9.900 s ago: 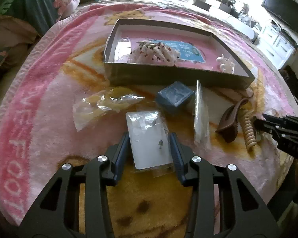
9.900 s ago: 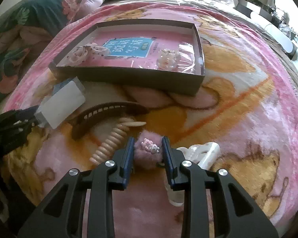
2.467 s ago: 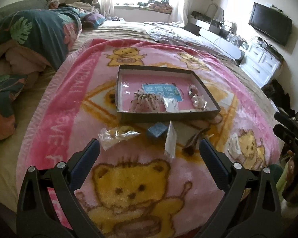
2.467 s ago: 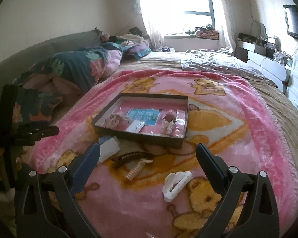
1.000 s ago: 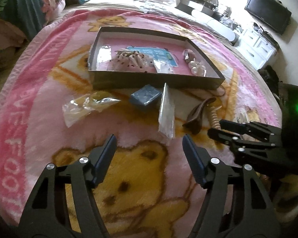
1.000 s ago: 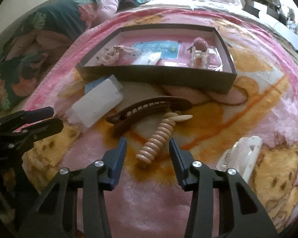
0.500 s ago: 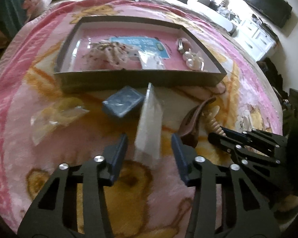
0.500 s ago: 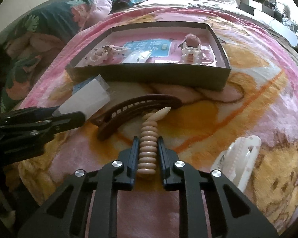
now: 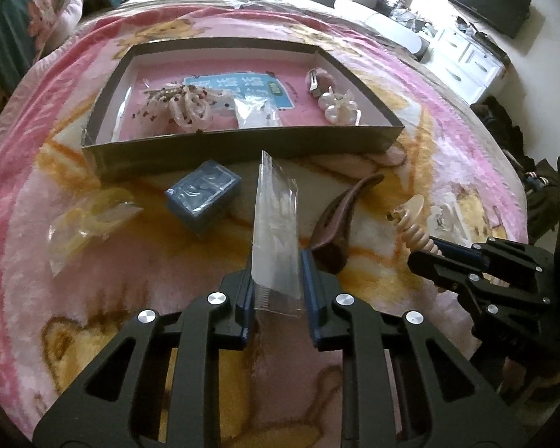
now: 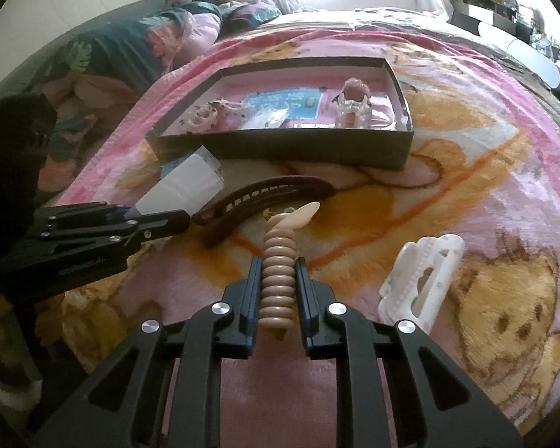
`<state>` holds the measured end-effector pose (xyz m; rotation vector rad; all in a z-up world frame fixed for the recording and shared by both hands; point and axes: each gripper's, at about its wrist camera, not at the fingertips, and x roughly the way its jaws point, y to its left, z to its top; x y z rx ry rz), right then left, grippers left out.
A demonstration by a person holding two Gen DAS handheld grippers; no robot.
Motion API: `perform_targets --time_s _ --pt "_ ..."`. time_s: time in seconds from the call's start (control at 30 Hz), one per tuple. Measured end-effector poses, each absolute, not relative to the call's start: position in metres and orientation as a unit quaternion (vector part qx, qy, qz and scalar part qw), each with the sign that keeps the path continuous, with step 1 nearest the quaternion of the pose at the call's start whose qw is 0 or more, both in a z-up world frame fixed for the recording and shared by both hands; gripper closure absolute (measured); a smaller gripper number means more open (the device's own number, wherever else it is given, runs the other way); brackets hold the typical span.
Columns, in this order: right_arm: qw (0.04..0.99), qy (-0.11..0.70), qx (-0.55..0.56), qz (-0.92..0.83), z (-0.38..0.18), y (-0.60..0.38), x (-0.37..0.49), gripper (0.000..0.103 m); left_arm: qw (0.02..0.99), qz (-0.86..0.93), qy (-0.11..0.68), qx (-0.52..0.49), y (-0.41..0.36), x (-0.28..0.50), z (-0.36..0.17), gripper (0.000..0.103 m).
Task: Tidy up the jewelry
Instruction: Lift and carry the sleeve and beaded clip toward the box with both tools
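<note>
A dark shallow box [image 9: 242, 142] lies on the pink bear blanket; it also shows in the right wrist view [image 10: 280, 145]. Inside are a bead bracelet [image 9: 190, 106], a clear packet [image 9: 255, 112], pearl pieces [image 9: 338, 106] and a pink fluffy clip [image 10: 354, 87]. My left gripper [image 9: 276, 280] is shut on a clear plastic packet [image 9: 276, 231], held upright just above the blanket; the packet also shows in the right wrist view [image 10: 183, 186]. My right gripper [image 10: 278, 280] is shut on a beige spiral hair clip [image 10: 280, 265], lifted off the blanket, also seen in the left wrist view [image 9: 410, 220].
A brown curved hair clip [image 10: 265, 196] lies between the grippers. A white claw clip [image 10: 422, 276] lies to the right. A small blue box [image 9: 203, 192] and a crumpled yellow packet [image 9: 89, 220] lie before the box. Bedding is piled at the far left [image 10: 123, 52].
My left gripper has closed on the clear packet and raised it. My right gripper has closed on the beige spiral clip and lifted it.
</note>
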<state>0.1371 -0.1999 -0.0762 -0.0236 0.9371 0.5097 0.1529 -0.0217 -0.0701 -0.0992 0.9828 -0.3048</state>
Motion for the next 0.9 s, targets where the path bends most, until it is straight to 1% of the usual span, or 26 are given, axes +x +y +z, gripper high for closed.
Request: perform_targets --time_s 0.37,0.9 --pt "0.861 0.433 -0.015 0.266 -0.061 -0.196 0.119 0.086 0.877 -0.131 0.459 -0.057 -0.007 0.128 -0.060 0.089" --pt "0.863 0.404 -0.021 0.303 -0.034 -0.180 0.105 0.086 0.898 -0.099 0.420 -0.089 0.028 0.102 -0.028 0.089"
